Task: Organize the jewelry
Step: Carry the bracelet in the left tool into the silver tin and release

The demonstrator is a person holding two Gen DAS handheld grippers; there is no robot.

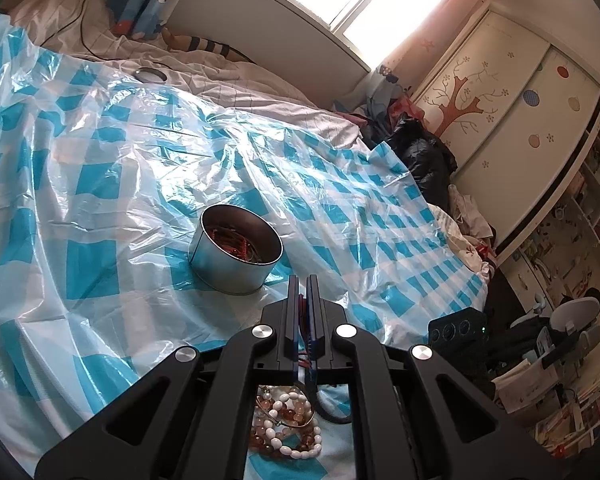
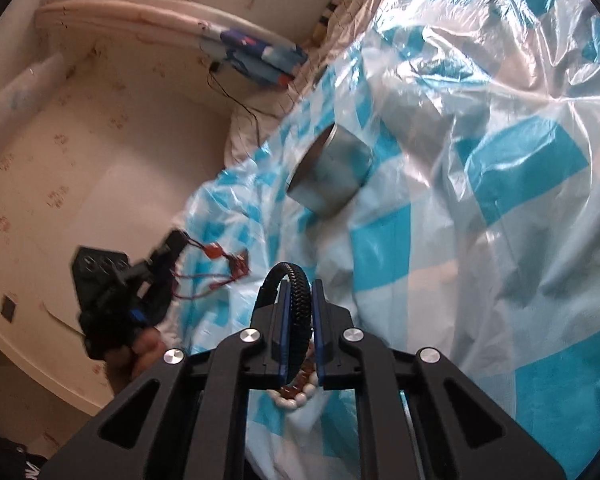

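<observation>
Round metal tin (image 1: pixel 236 254) is sitting open on the blue-and-white checked plastic sheet (image 1: pixel 100 184), smooth silver wall, shiny rim. Inside it a tangle of red cord and thin metal pieces is lying; exact items too small to tell. In the right wrist view the same tin (image 2: pixel 332 172) is showing only its outer wall, contents hidden.

Left gripper (image 1: pixel 303 292) is closing its fingers almost together on a red cord necklace (image 1: pixel 302 308); only a thin red strip is showing between the pads. In the right wrist view that left gripper (image 2: pixel 176 240) is blurred, with the red cord necklace (image 2: pixel 220 268) dangling from it in loops with small reddish pieces, above the sheet.

Right gripper (image 2: pixel 300 296) is clamping a black braided bracelet (image 2: pixel 296 300), a ribbed, woven-looking ring standing on edge between the blue-lined pads.

Under the left gripper a pile of beaded bracelets (image 1: pixel 288 428) is lying on the sheet: glossy white oval beads, translucent amber-brown round beads, a thin gold-toned bangle. A few of the same beads (image 2: pixel 296 396) are peeking below the right gripper.

Plastic sheet is crinkled, glossy and semi-transparent, spreading over a pale bed cover (image 1: pixel 260 92). A small round metal lid (image 1: pixel 151 75) is resting on the cover, well apart from the tin.
</observation>
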